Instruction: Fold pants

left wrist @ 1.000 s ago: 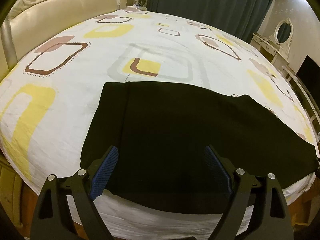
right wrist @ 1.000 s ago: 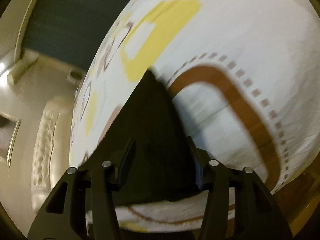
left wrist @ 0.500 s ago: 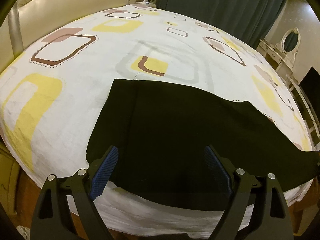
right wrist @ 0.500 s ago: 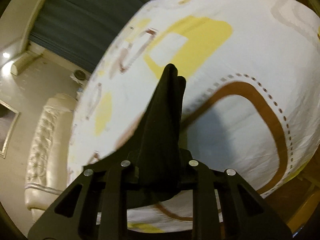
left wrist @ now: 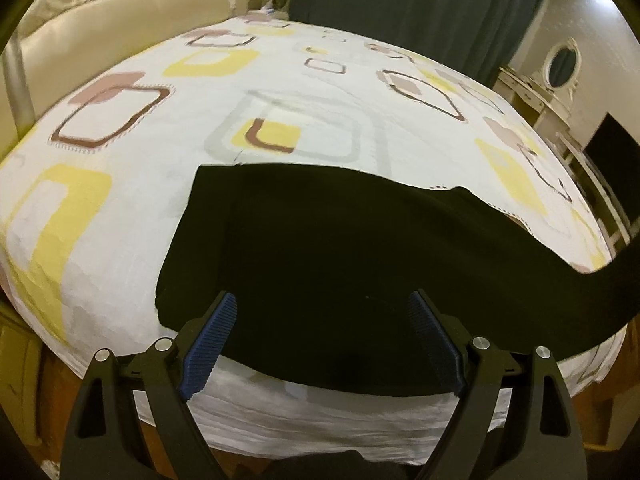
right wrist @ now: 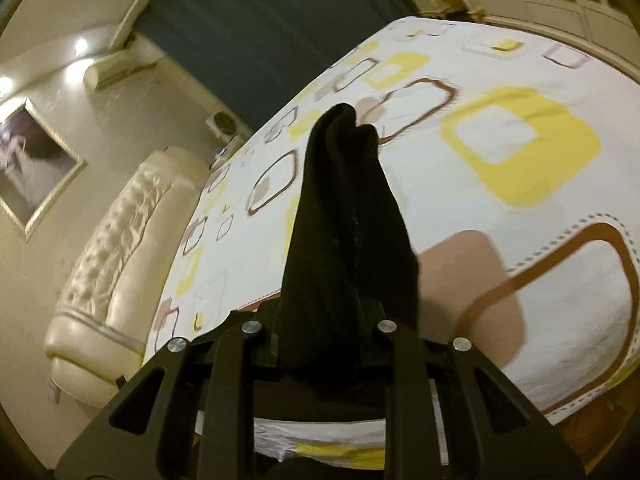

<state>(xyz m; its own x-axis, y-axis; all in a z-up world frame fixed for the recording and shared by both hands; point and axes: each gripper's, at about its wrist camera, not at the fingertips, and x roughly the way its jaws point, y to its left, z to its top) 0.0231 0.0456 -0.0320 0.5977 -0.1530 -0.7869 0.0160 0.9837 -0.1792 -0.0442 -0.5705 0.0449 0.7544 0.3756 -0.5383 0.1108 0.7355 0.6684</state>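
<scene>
Black pants (left wrist: 320, 248) lie flat across the near part of the bed, the waist end at the left and the leg running right, where it lifts off the bed at the view's edge. My left gripper (left wrist: 322, 320) is open, its blue-padded fingers (left wrist: 212, 332) hovering over the pants' near edge. In the right wrist view my right gripper (right wrist: 320, 344) is shut on the bunched leg end of the pants (right wrist: 340, 240), held up above the bed.
The bed (left wrist: 120, 200) has a white sheet with yellow and brown squares. A cream tufted headboard (left wrist: 100, 32) stands at the far left, dark curtains (left wrist: 400, 0) behind. A white dresser with a mirror (left wrist: 560, 68) and a dark screen (left wrist: 612, 152) are at the right.
My right gripper closed on the pants' leg end and lifted it off the bed. The leg now rises at the right in the left wrist view. My left gripper shifted slightly.
</scene>
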